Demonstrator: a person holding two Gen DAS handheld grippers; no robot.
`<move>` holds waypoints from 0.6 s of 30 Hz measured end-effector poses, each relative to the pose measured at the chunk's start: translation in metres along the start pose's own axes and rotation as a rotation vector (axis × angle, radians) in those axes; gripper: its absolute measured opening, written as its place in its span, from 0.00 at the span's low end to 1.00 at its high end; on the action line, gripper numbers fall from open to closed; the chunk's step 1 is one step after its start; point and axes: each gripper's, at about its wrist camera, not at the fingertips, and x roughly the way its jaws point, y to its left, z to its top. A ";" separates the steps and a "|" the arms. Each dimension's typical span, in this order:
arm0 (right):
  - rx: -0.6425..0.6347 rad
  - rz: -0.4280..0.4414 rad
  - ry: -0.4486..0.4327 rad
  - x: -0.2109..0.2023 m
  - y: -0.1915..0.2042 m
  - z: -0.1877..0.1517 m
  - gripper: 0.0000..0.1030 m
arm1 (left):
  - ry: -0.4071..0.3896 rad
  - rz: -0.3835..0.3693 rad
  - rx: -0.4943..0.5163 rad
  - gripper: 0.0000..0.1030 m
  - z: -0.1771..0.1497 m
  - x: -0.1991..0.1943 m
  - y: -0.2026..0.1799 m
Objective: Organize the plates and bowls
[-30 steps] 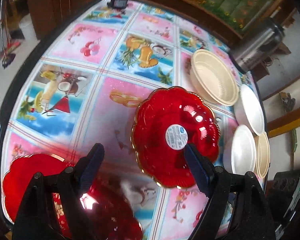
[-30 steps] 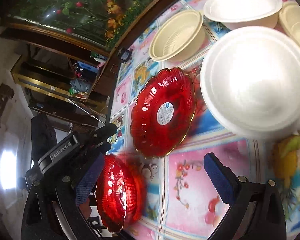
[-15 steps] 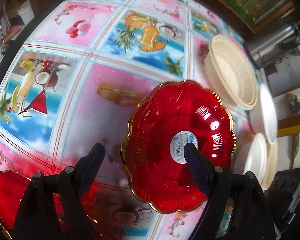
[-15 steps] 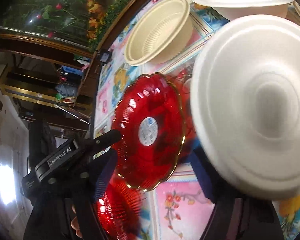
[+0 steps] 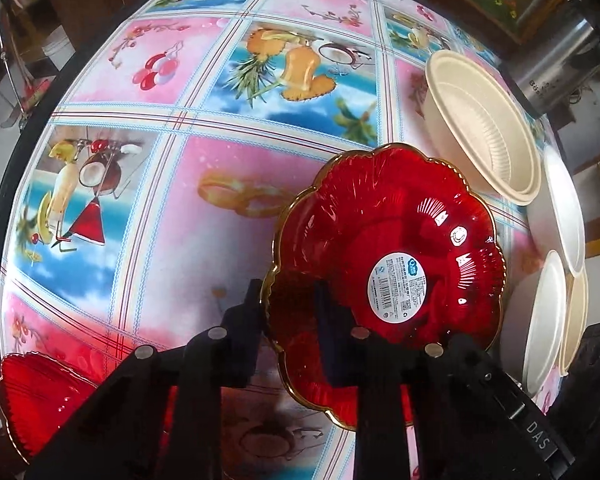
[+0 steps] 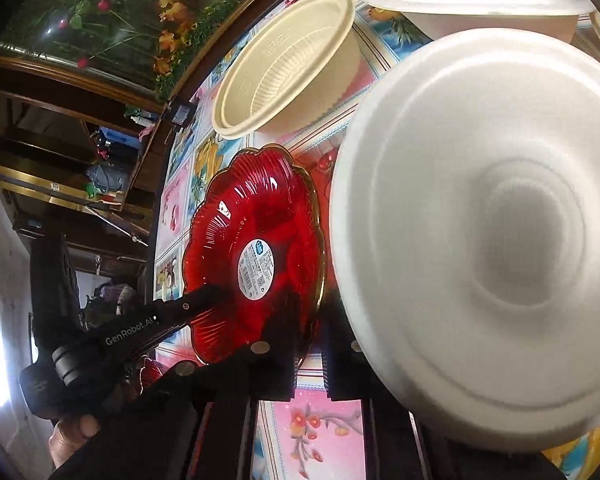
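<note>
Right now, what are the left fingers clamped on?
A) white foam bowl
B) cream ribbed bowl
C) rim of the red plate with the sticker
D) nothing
C: the left fingers sit one on each side of the gold rim of the red plate, closed on it.

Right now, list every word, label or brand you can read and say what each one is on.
"GenRobot.AI": on the arm of the left gripper, seen from the right wrist.
"DAS": on the black gripper body, bottom right of the left wrist view.
Round white sticker on the red plate: barcode and fine print, too small to read.
Steel canister: faint lettering, too blurred to read.
</note>
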 end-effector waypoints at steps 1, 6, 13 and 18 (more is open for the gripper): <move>0.000 -0.002 -0.005 -0.001 0.000 0.000 0.08 | -0.002 -0.001 0.001 0.19 0.000 -0.001 -0.001; -0.001 0.008 -0.009 -0.005 -0.001 -0.002 0.08 | -0.052 -0.002 0.012 0.16 -0.007 -0.021 0.000; -0.052 0.044 -0.046 -0.025 0.019 -0.012 0.08 | -0.133 -0.022 -0.002 0.15 -0.028 -0.066 0.011; -0.120 0.065 -0.076 -0.049 0.044 -0.031 0.08 | -0.211 -0.052 -0.025 0.15 -0.053 -0.096 0.025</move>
